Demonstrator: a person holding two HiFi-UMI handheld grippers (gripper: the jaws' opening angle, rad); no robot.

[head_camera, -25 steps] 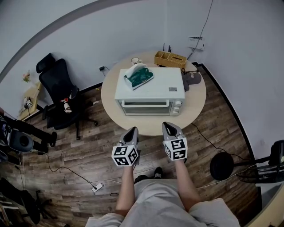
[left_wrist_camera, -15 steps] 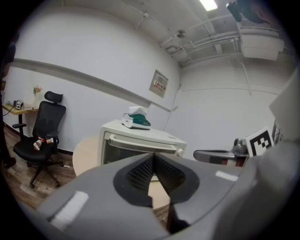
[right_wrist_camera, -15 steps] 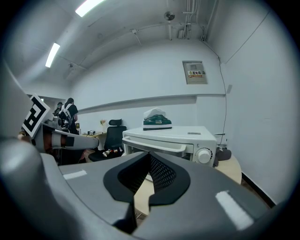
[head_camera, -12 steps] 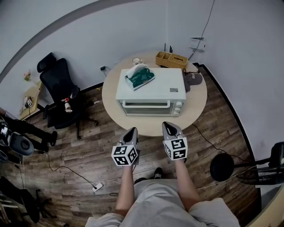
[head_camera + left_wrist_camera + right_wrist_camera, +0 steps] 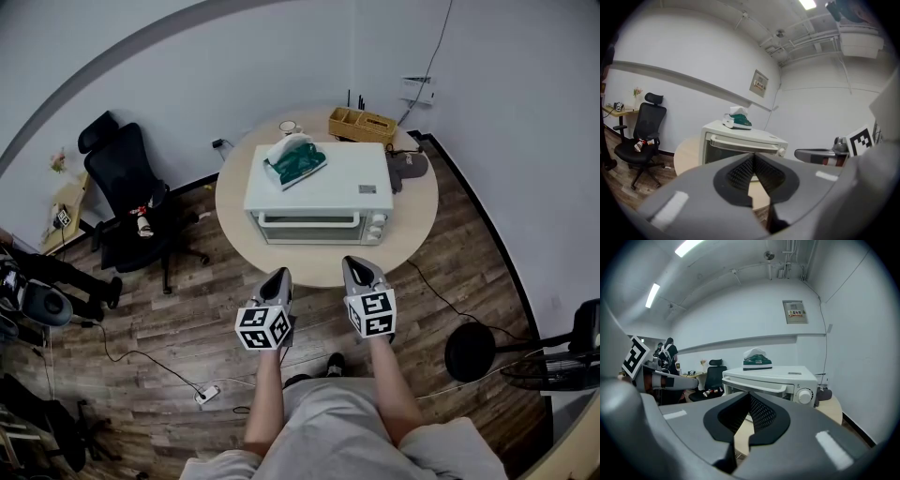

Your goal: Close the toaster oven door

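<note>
both my tools are pressed together with nothing between them. the left tool (image 5: 277, 278) and the right tool (image 5: 360, 270) hang side by side over the wooden floor (image 5: 187, 319), just short of the near edge of the round bench (image 5: 417, 211), tips aimed at it.

the toaster oven (image 5: 319, 183) sits in the middle of the bench, well apart from both tools, front facing me. its door (image 5: 307, 230) stands upright under the long handle (image 5: 307, 218). i cannot tell whether it is fully shut or open a crack. two knobs (image 5: 375, 228) sit to the right of the door.

nothing stands between my tools and the door; the strip of bench in front of it is bare.

what could go wrong, as i judge it: a closed tip gives a small, smooth contact, so it could skid off the handle. a hard push high up could slide the oven back toward the wooden tray (image 5: 360, 124) and cup (image 5: 287, 127) behind it. a jolt could shake off the green and white pack (image 5: 293, 159) lying on the oven's top. a cable and power strip (image 5: 206, 397) on the floor to my left could catch a foot.

a dark object (image 5: 405, 166) lies just right of the oven, and a black office chair (image 5: 127, 202) stands left of the bench.
</note>
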